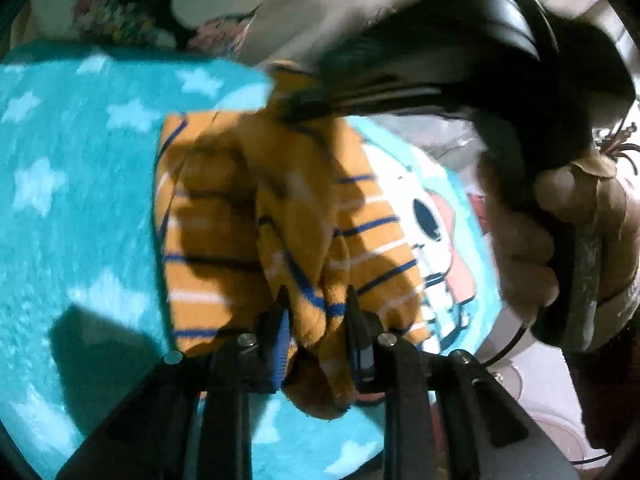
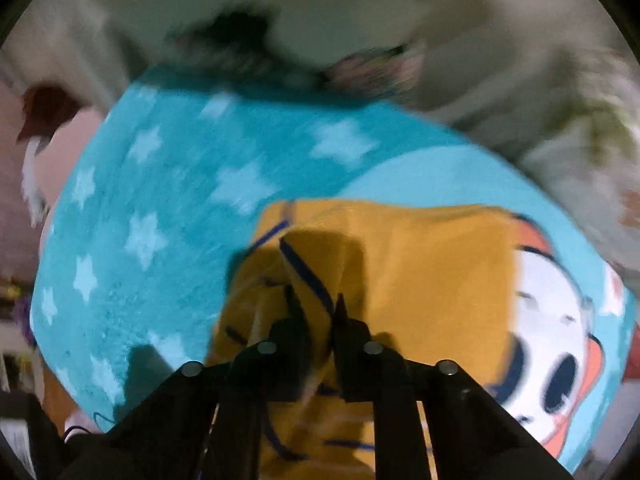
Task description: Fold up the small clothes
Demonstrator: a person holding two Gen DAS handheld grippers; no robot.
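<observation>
We work over a teal blanket (image 1: 80, 208) scattered with pale stars, a white cartoon face (image 1: 432, 216) printed on it off to the right of the jaws in both views; beyond its far edge lies pale, blurred bedding with a dark floral patch (image 1: 116, 12).

On the blanket lies the orange striped garment (image 1: 224, 216), mustard with thin blue and white bands. In the left wrist view, the left gripper (image 1: 320, 320) has its jaws clenched on a bunched fold of the cloth, with a ribbed blue hem pressed against the inner face of the jaw on the left. The fabric rises from the jaws in heavy wrinkles and hangs a little below them. Ahead and to the right of these jaws we see the right hand (image 1: 532, 240) wrapped round the handle of its dark tool (the image is smeared there, so its tip is hard to read).

In the right wrist view, the right gripper (image 2: 316, 312) pinches a raised ridge of the same garment between nearly closed jaws; a blue stripe runs up the ridge just ahead of them. Further ahead and to the right, the cloth lies flat and plain orange, reaching the cartoon face.
</observation>
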